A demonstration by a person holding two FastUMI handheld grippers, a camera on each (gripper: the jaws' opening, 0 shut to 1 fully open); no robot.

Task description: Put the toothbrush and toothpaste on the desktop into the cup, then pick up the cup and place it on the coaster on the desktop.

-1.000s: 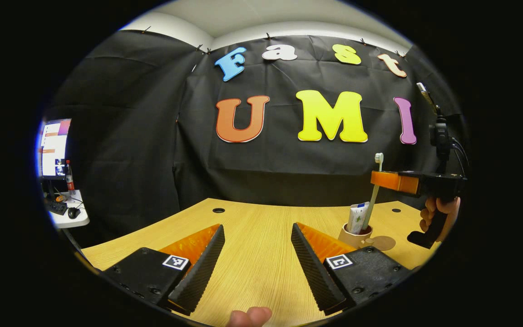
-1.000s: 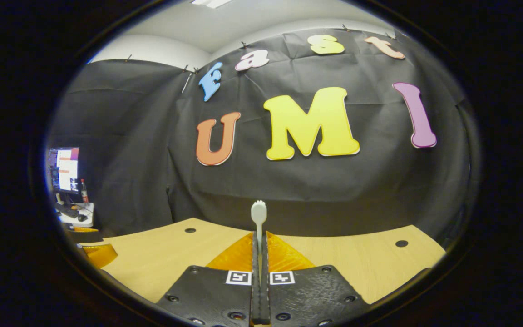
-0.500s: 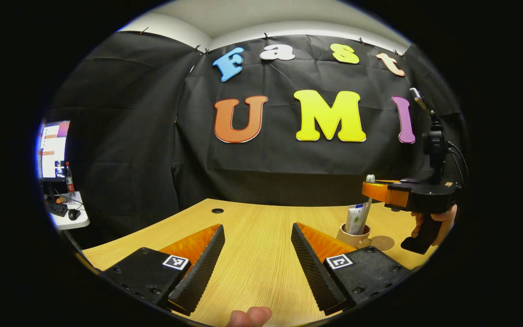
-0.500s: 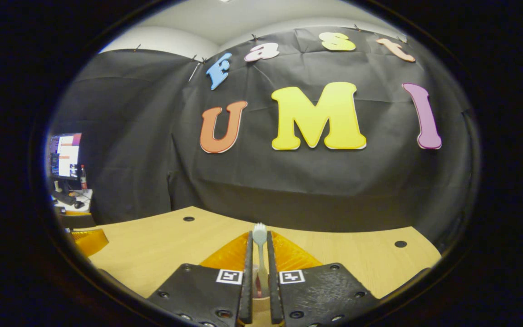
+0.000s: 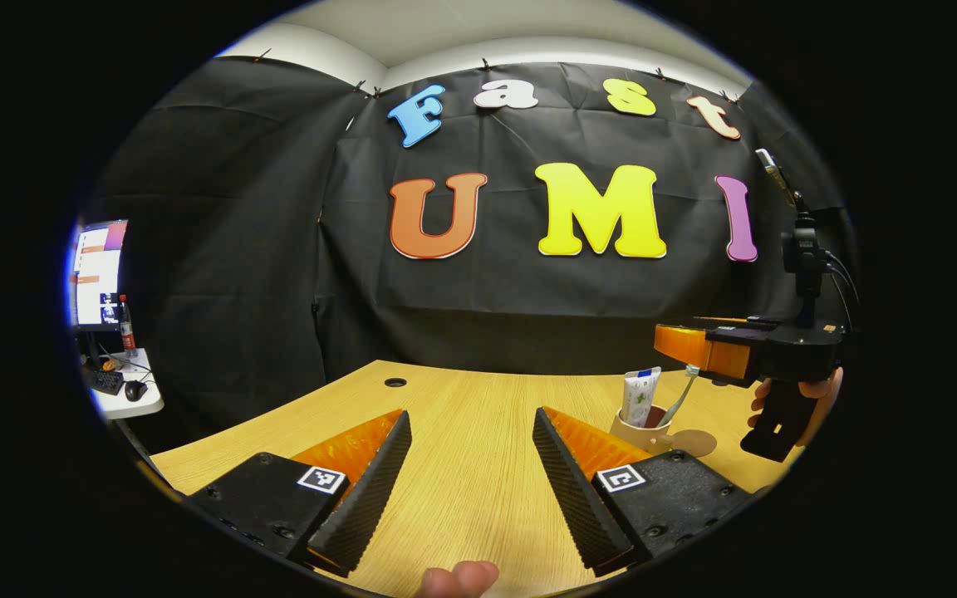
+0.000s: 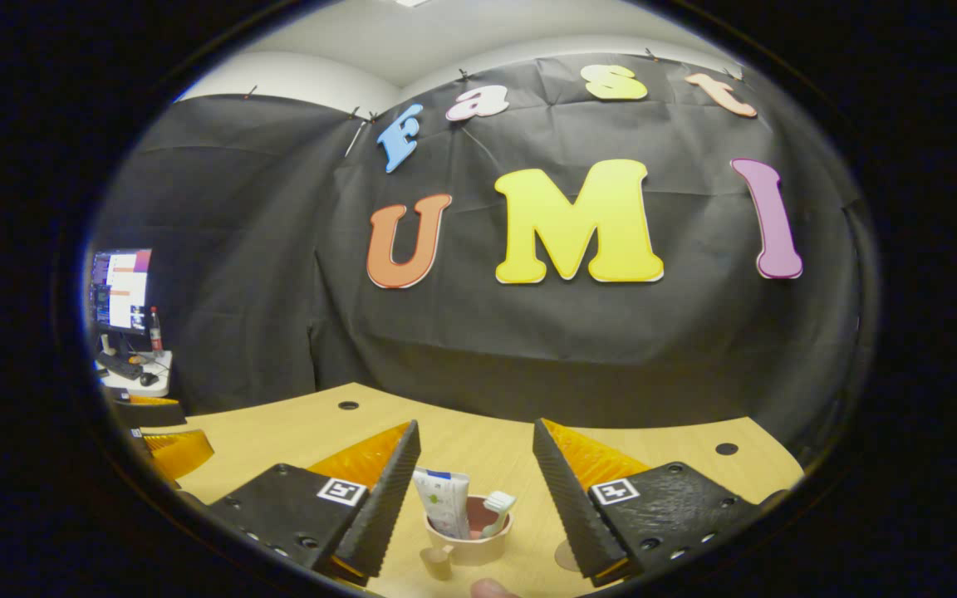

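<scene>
In the right gripper view a tan cup (image 6: 468, 541) stands on the wooden desk (image 6: 321, 448), low between the fingers of my right gripper (image 6: 475, 428), which is open and touches nothing. A white toothpaste tube (image 6: 444, 501) and a toothbrush (image 6: 498, 503) lean inside the cup. In the left gripper view the cup (image 5: 638, 433) is at the right with the toothpaste (image 5: 639, 396) and toothbrush (image 5: 681, 400) in it. The right gripper (image 5: 668, 340) hovers just above it. A round coaster (image 5: 694, 442) lies right beside the cup. My left gripper (image 5: 471, 415) is open over bare desk.
A hand (image 5: 798, 392) holds the right gripper's grip. A fingertip (image 5: 458, 577) shows at the bottom edge. A side table with a monitor (image 5: 96, 274) and bottle stands far left beyond the desk. The desk has cable holes (image 5: 395, 383).
My right gripper, shut on the toothbrush a second ago, lowered it into the cup and opened. The toothbrush now leans in the cup. The left gripper has stayed put.
</scene>
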